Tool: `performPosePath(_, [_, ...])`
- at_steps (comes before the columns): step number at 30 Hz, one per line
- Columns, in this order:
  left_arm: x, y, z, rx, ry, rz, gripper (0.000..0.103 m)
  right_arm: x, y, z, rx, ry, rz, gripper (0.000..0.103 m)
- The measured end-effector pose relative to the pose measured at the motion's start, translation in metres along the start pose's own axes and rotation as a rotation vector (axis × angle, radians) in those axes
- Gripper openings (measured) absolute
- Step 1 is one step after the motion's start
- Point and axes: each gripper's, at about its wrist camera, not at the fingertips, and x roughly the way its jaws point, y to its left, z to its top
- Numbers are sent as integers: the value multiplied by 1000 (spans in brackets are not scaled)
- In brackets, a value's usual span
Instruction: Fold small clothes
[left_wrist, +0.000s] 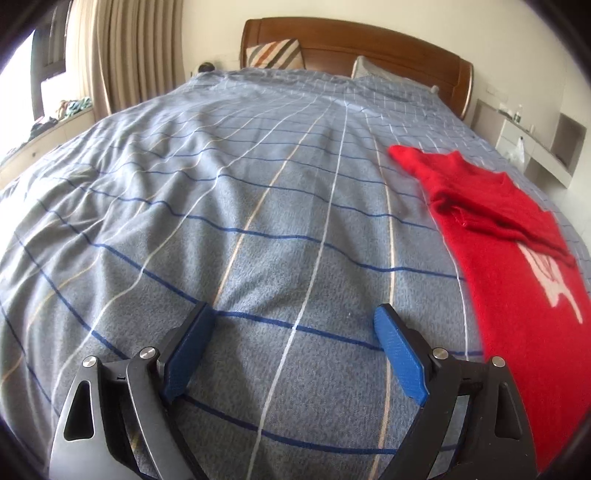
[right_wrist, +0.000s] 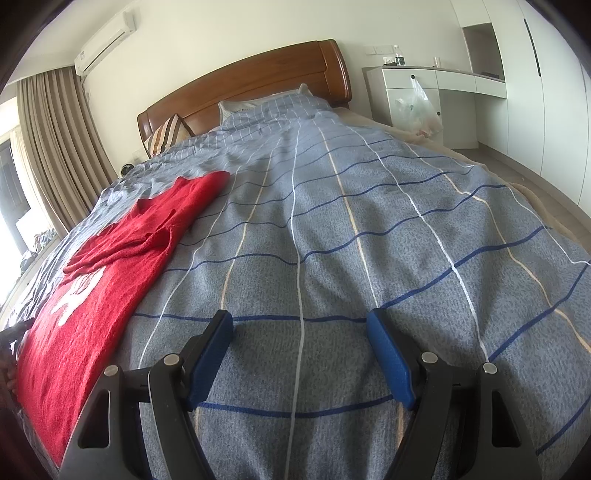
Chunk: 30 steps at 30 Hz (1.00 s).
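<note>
Left gripper (left_wrist: 293, 325) spread wide over bare bedspread (left_wrist: 221, 221) — nothing between the blue pads (left_wrist: 400, 358), nothing gripped. Red sweater (left_wrist: 517, 258) just to its right, apart from the near pad, lying flat with one sleeve folded across the chest and a white motif partly covered. Right gripper (right_wrist: 299, 328) also well open, empty, above the checked cover. From the right wrist view, sweater off to the left, running from near edge toward the headboard (right_wrist: 251, 77) — clear of both fingers.
</note>
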Motion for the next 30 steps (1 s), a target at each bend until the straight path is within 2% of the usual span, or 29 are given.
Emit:
performPosePath(2, [0,-1,1,1,1,-3,95,0,1,0,-2,0,-3,75])
performPosePath(8, [0,0,0,7,3,-13,98,0,1,0,-4,-1,-5,75])
performPosePath(30, [-1,-3,-3,19,2,7,101,0,1,0,-4,-3,-4,75])
